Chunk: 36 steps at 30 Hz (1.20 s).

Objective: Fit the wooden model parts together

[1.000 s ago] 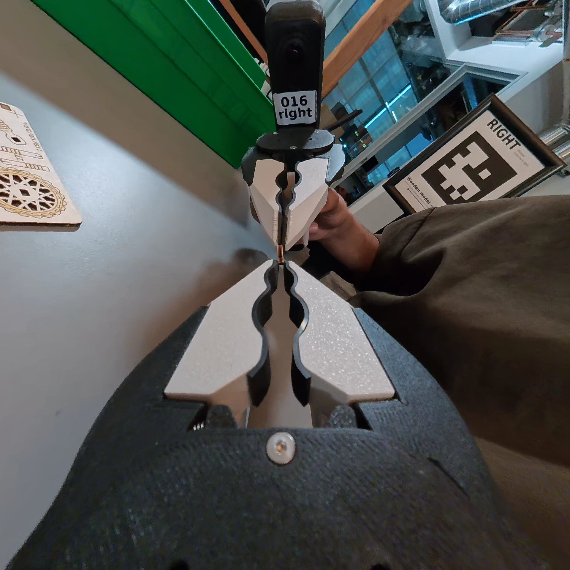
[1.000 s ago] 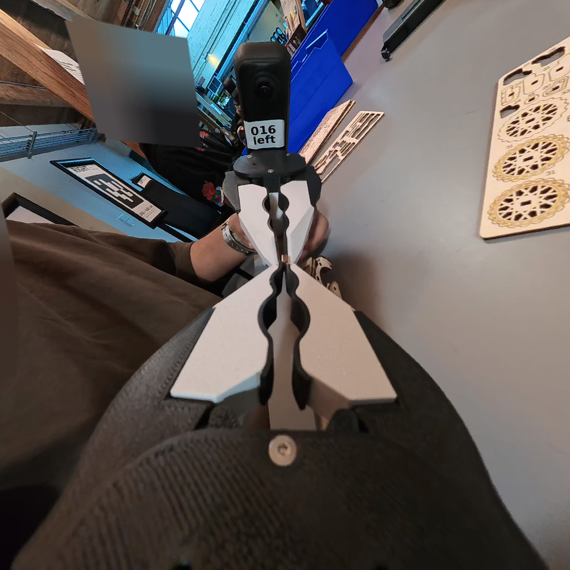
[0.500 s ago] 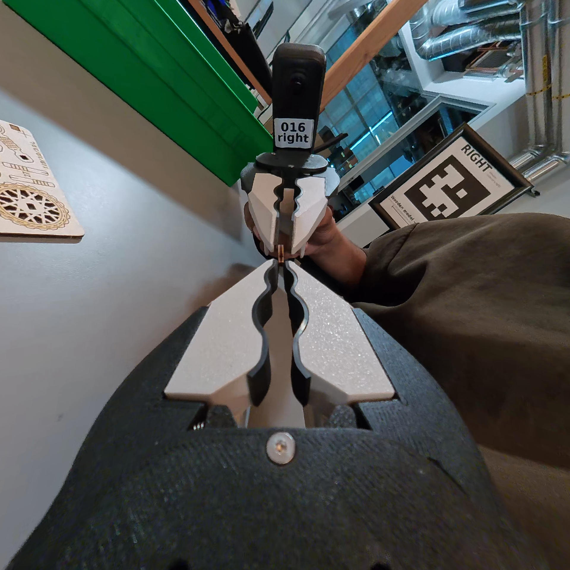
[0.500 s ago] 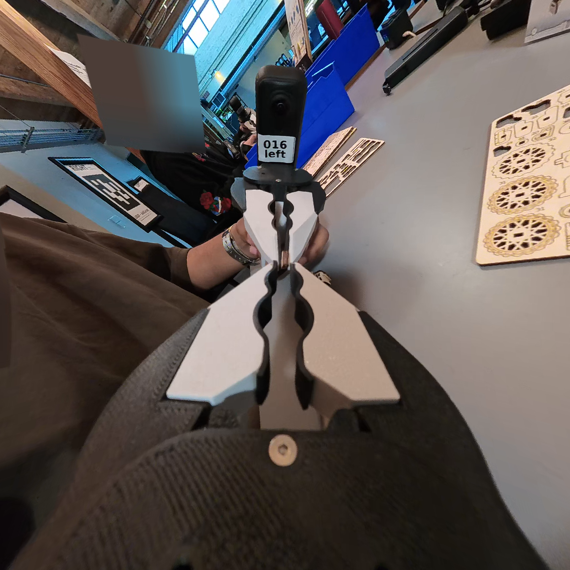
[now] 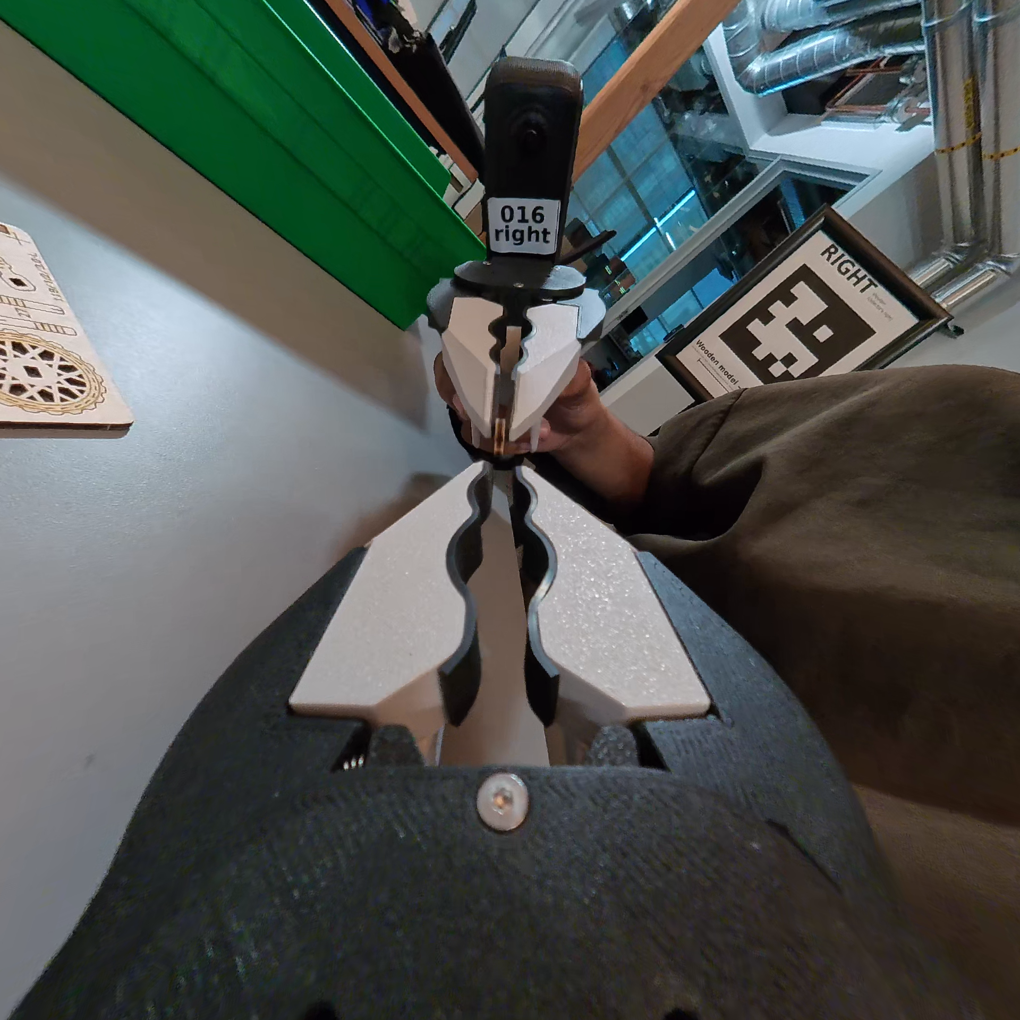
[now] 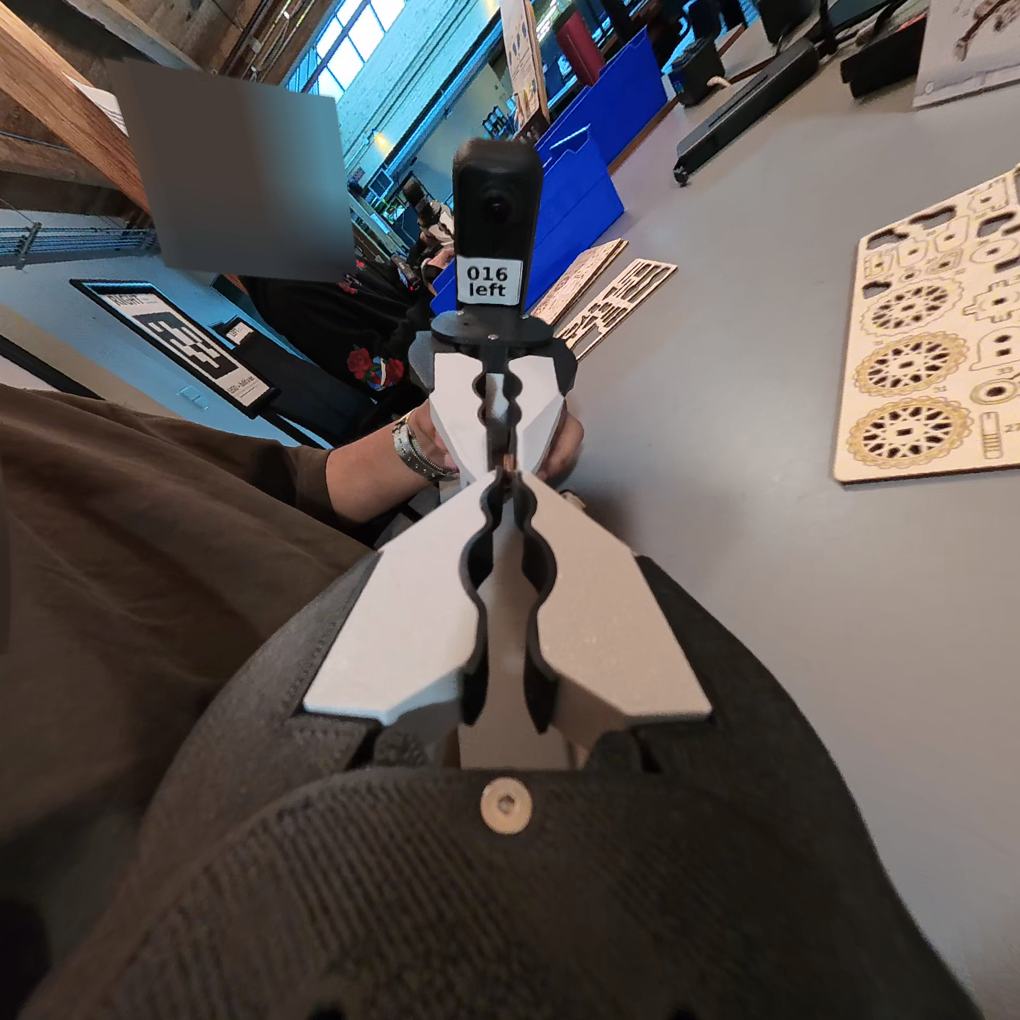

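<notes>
Wooden sliver: you hold it nipped at the tips of your right gripper, which has drawn back from your left gripper since a second ago; a small gap now parts the tips above the grey table; left fingers sit nearly together, whether clamping anything I cannot tell.

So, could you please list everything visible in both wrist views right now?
small wooden part: one, tan, pinched at the meeting gripper tips
gear sheet: one, pale wood, on table
other cut sheets: two or more, pale, farther back
bins: green, blue
framed marker sign: one, black-white
left gripper: shut
right gripper: shut on small wooden part
sleeves: olive-brown
</notes>
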Tool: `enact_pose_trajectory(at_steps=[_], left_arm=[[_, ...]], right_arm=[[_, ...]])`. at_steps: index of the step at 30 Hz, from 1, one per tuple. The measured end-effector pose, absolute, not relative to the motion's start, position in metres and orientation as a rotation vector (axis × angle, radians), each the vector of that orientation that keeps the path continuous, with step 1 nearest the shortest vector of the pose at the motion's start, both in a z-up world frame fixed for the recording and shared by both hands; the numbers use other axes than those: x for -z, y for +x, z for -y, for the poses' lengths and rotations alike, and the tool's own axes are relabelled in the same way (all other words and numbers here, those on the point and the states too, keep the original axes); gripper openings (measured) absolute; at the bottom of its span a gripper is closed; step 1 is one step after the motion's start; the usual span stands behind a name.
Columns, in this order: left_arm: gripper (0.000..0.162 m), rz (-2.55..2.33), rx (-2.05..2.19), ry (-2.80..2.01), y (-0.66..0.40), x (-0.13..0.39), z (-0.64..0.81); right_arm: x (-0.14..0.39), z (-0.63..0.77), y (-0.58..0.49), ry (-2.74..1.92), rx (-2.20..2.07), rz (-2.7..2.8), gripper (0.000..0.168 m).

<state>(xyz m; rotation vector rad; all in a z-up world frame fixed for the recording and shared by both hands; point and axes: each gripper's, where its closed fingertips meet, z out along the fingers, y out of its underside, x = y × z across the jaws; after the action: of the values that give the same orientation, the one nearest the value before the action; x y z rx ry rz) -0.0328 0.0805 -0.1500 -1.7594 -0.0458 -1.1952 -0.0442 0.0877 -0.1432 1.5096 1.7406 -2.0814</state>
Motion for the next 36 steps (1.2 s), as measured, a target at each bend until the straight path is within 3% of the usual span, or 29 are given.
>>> enact_pose_trajectory(at_steps=[36], left_arm=[[0.005, 0.138, 1.042, -1.691, -0.061, 0.145, -0.089]], right_arm=[[0.152, -0.107, -0.048, 1.612, 2.048, -1.752, 0.001]])
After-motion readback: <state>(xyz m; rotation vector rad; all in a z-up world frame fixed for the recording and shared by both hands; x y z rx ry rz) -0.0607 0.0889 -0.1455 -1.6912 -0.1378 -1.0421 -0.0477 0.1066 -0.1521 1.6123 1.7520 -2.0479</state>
